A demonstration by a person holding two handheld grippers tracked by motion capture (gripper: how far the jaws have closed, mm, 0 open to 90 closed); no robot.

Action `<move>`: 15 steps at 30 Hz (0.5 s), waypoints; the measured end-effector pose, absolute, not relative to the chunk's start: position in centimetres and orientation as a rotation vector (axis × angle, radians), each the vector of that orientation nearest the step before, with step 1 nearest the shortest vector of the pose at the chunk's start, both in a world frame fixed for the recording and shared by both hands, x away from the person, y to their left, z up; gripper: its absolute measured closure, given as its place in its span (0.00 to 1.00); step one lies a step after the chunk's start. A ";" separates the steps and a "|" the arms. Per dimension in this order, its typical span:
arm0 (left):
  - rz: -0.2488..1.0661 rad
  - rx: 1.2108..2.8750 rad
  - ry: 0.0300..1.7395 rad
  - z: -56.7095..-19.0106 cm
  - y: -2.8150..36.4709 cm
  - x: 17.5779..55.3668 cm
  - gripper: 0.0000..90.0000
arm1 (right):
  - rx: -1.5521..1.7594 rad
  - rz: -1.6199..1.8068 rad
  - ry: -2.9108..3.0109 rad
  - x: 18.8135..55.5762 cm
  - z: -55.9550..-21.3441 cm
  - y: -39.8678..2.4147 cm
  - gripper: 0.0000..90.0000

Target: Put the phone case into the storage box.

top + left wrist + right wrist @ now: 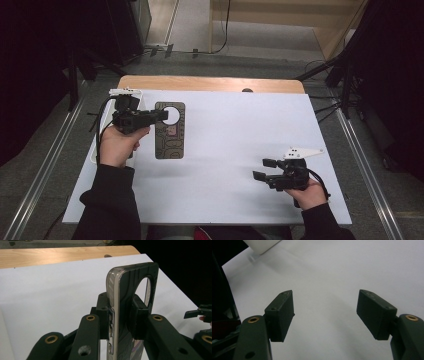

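— Which way does the phone case (170, 131) run?

— Its long axis runs from the counter's far edge toward the person, and the end with the big round cutout points away. In the left gripper view it stands on edge between the jaws, clear rim and dark patterned back showing.

— So the left tongs (161, 115) have it?

— Yes, clamped tight on the case by the cutout end. The right tongs (265, 169) are spread wide with nothing between them, well apart from the case, above bare sheet.

— And the surface?

— A white sheet (230, 150) covers the wooden counter (210, 83); a strip of wood shows beyond the left tongs. Around it are grey floor and dark stands.
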State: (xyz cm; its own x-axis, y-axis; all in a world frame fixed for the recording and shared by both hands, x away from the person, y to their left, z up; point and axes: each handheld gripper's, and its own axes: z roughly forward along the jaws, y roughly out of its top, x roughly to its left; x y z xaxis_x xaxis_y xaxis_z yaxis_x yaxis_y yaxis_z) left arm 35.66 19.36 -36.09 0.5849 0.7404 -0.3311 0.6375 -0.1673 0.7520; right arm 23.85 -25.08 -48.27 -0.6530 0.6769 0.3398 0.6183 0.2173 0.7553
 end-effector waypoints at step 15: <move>0.157 1.843 1.141 -35.7 21.2 36.0 0.81 | 1.274 1.419 2.425 23.0 -49.0 -25.3 0.32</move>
State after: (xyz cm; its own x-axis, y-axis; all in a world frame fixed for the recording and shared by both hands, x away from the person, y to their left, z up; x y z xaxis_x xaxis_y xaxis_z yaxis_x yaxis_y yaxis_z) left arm 35.96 21.25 -35.66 0.5597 0.7570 -0.3370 0.6383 -0.1345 0.7580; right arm 22.96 -25.32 -49.01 -0.6576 0.6747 0.3351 0.6225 0.2361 0.7461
